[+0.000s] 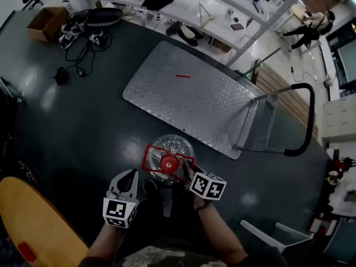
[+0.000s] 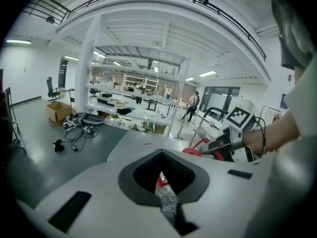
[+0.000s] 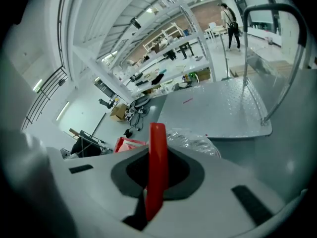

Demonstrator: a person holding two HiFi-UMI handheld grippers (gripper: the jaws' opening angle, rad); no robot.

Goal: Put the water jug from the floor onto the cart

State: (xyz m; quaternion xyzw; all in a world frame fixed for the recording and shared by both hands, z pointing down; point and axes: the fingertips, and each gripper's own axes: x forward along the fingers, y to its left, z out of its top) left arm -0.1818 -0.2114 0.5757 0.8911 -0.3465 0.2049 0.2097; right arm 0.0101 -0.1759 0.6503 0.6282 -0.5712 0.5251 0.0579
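Hanging just left of the water jug [image 1: 173, 145], the left tool [image 1: 134, 174] has its jaws drawn almost together, with only a sliver of clear plastic showing through the slit. The jug shows against the dark floor [image 1: 83, 127] between both tools, just short of the near edge of the cart [image 1: 189, 93], not on it. The right tool [image 1: 187, 172] is clamped on the jug's red handle [image 3: 157, 157]. Further right stands the cart's black push bar [image 1: 309, 115]

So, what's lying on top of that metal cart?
On the cart, only a small red stick shows. The deck strip beside its handle is partly screened by the frame.
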